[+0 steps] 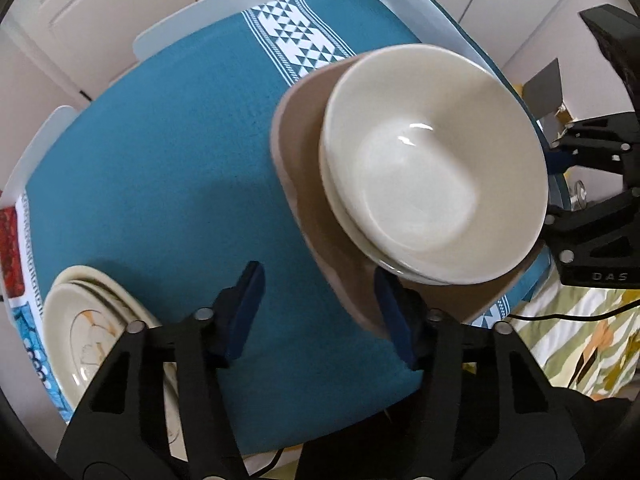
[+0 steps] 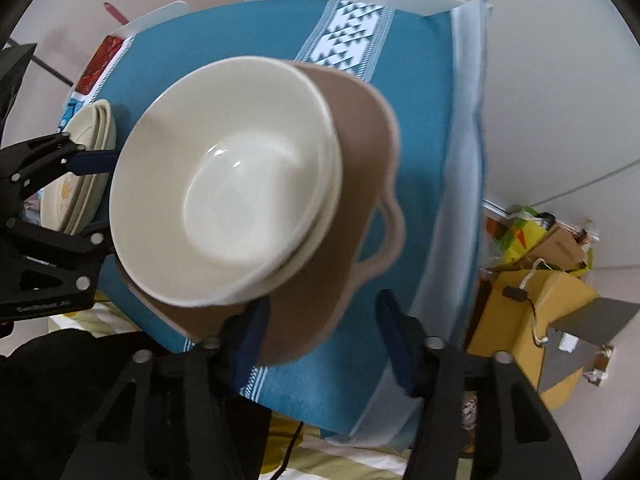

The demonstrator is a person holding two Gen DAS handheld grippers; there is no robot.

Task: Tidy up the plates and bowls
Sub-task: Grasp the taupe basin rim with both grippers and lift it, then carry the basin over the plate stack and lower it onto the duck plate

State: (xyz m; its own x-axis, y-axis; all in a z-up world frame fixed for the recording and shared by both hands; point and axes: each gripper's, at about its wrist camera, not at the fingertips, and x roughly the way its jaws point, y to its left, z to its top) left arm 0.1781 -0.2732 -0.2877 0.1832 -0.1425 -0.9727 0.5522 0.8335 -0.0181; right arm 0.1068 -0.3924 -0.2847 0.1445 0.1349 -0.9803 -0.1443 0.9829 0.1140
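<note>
Left wrist view: your left gripper (image 1: pixel 320 312) stands released, its right finger beside the tan dish (image 1: pixel 304 184) carrying the stacked cream bowls (image 1: pixel 432 168) at the teal tablecloth's (image 1: pixel 168 152) near right corner. A plate stack (image 1: pixel 88 320) sits at the near left edge. "DAS" is legible on the right gripper (image 1: pixel 560 184).

Right wrist view: your right gripper (image 2: pixel 324 332) is likewise released. The stack overhangs the corner; a nudge could tip it off.
</note>
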